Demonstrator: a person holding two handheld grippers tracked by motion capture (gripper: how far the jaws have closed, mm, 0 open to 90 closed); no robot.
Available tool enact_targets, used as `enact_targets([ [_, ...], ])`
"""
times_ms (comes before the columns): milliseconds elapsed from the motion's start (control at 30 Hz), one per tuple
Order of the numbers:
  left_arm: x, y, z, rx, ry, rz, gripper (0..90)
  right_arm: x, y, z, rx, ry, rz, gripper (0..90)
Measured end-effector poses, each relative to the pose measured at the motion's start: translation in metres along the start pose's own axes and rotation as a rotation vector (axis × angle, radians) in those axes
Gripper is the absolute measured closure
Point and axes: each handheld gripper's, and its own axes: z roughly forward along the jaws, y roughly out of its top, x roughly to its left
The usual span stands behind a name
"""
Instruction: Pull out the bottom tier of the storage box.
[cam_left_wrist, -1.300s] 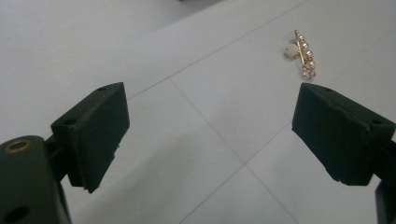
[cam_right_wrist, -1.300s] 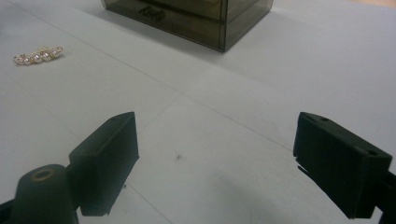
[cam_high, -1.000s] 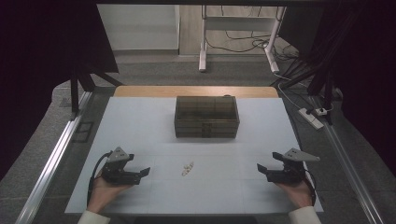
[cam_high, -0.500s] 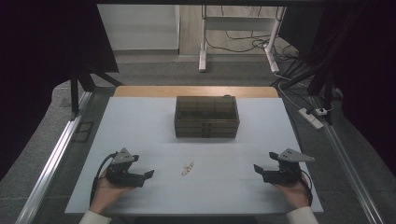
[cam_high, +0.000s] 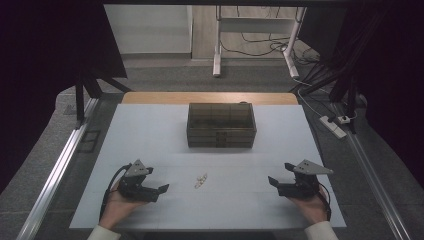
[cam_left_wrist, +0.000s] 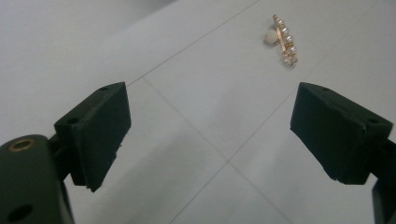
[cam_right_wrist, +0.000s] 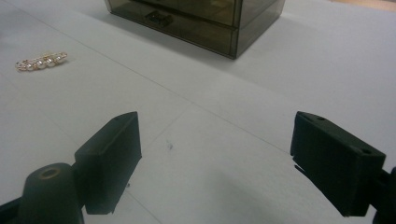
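A small gold hair clip set with pearls (cam_high: 201, 181) lies on the white table (cam_high: 165, 135) near the front, between the two hands. The left gripper view has the clip (cam_left_wrist: 283, 41) ahead of the jaws, up and to the right. My left gripper (cam_high: 162, 190) is open and empty, pointing right toward the clip. My right gripper (cam_high: 271, 181) is open and empty at the front right, pointing left. A dark smoked-plastic drawer box (cam_high: 221, 125) stands mid-table at the back; the right gripper view shows the box (cam_right_wrist: 196, 18) and the clip (cam_right_wrist: 41, 61).
Bare white table lies between the grippers and the box. A wooden strip (cam_high: 210, 97) edges the table's far side. Metal rails (cam_high: 55, 170) run along both sides; a power strip (cam_high: 334, 126) and cables lie on the floor at right.
Both grippers have shifted slightly inward toward the table's middle. The clip and the box have not moved.
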Motion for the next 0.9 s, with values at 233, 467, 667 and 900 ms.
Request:
enact_targets([
  [233, 0.001, -0.001, 0.005, 0.01, 0.006, 0.001, 13.1, 0.007, 0.003, 0.0, -0.017, 0.003, -0.012, 17.5],
  [467, 0.0, -0.001, 0.007, 0.021, 0.008, 0.011, 13.3, 0.011, 0.006, 0.006, -0.023, 0.014, -0.013, 18.1],
  [667, -0.001, -0.001, 0.007, 0.019, 0.005, 0.012, 13.5, 0.018, 0.008, 0.01, -0.021, 0.02, -0.029, 18.4],
  [900, 0.0, -0.001, 0.009, 0.027, 0.0, 0.015, 13.8, 0.023, 0.01, 0.014, -0.023, 0.029, -0.03, 19.2],
])
